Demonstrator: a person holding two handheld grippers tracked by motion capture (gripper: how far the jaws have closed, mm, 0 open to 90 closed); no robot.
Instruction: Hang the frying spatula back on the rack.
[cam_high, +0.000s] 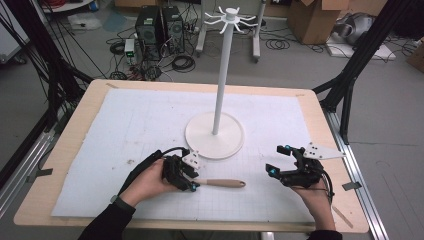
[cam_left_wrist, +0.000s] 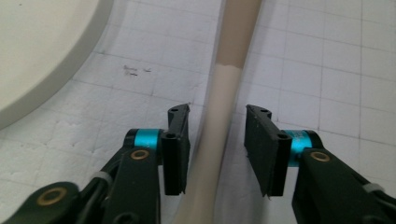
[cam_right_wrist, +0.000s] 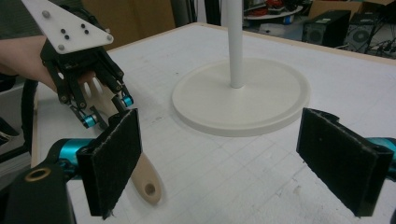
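Early stage, by my read: the wooden utensil (cam_high: 222, 183) lay flat on the tabletop (cam_high: 90, 107), at about 6 o'clock from the white stand's base (cam_high: 202, 145), handle end with its hang hole pointing to 3 o'clock. Left claw (cam_high: 192, 186) was down over the utensil's handle with jaws straddling it; in the left gripper view the handle (cam_left_wrist: 219, 116) ran between the two pads with a gap on each side, so spread, not yet pinching. Right claw (cam_high: 278, 160) hovered at 3 o'clock of the utensil, well apart from it, jaws wide and holding nothing. Nothing hung on the hooks (cam_high: 230, 17) atop the stand. Left to do, likely: close, lift, hang. No containers on the tabletop.
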